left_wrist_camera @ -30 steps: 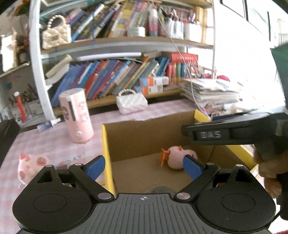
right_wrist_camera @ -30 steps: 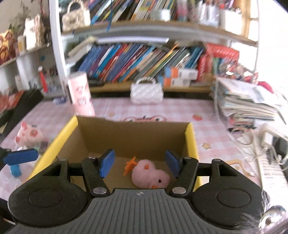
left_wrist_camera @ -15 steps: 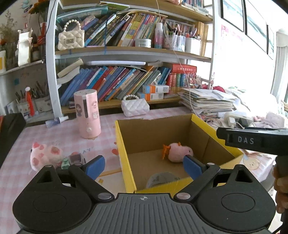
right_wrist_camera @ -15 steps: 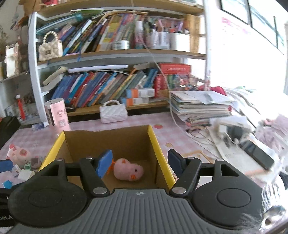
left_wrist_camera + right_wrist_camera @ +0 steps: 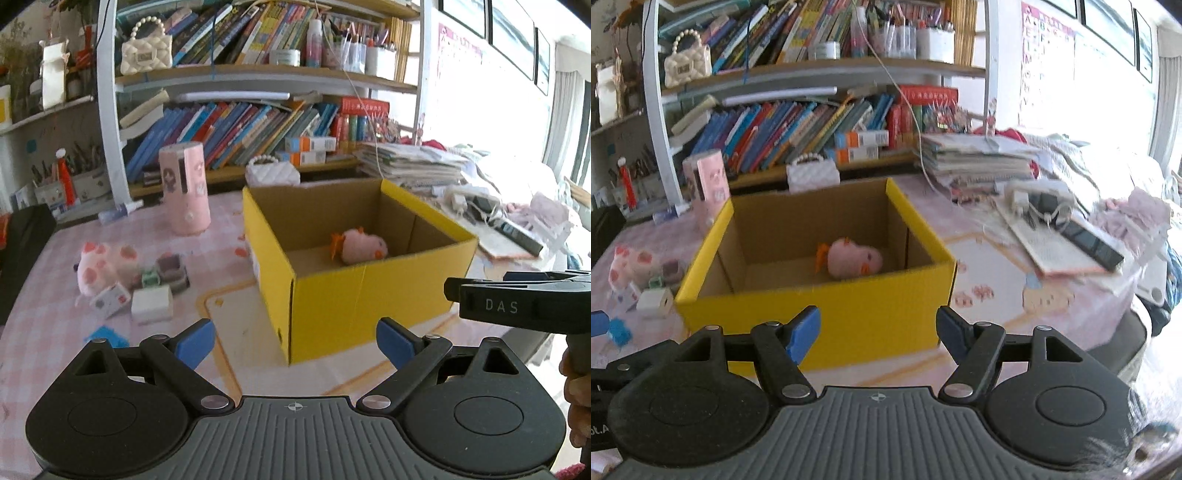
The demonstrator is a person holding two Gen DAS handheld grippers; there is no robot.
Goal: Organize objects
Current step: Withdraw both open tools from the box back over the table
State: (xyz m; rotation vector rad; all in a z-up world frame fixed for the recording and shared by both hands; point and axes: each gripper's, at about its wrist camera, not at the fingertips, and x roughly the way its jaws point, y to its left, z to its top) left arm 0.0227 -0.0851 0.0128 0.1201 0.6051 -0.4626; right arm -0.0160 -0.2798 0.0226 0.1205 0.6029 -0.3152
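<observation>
Both tongs hung near the surface's front edge. The left tongs (image 5: 294,341) stood wide apart with nothing between them. The right tongs (image 5: 879,334) were parted and empty too. Just beyond them sat the yellow cardboard box (image 5: 827,314) with a pink plush chick (image 5: 854,258) on its floor. Toward the left edge lay a pink spotted plush (image 5: 105,264) beside small boxes (image 5: 152,304). Farther back stood a pink cylinder (image 5: 184,192), then a white quilted purse (image 5: 272,172) at the back edge below the bookshelf (image 5: 236,122).
</observation>
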